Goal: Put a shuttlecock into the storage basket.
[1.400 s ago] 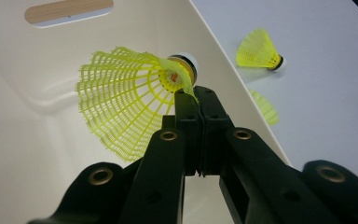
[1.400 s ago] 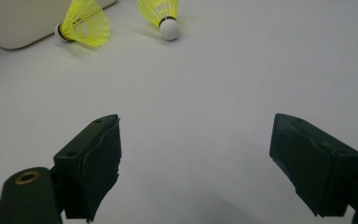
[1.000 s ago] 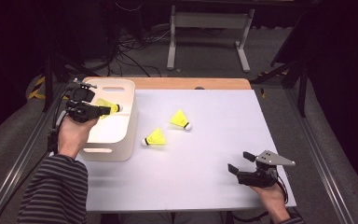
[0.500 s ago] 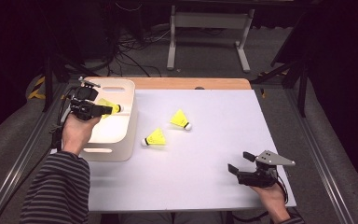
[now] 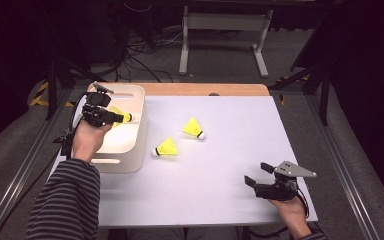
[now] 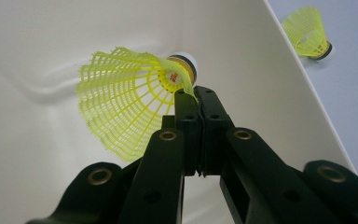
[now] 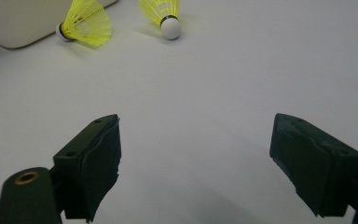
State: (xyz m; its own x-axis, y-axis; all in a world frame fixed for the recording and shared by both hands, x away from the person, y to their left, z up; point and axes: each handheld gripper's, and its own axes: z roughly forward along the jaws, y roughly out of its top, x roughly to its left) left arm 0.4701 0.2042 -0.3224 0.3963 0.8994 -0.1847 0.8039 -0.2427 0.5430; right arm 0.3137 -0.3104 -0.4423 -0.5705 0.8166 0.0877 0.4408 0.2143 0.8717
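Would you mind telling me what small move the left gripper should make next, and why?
Probably open the jaws. The left gripper is shut on a yellow shuttlecock over the white bin, so releasing should drop it inside; two shuttlecocks lie on the table.

My left sleeve (image 5: 65, 205) is grey-and-black striped; both tools are black, brass-coloured screws (image 6: 168, 136) on the links, right tool (image 5: 260, 174) grey-plated.

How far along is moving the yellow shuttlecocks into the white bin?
Nothing visibly rests in the white plastic bin yet. The left hand-held gripper holds one yellow mesh shuttlecock over it. Two shuttlecocks remain on the table; the right hand-held gripper is open.
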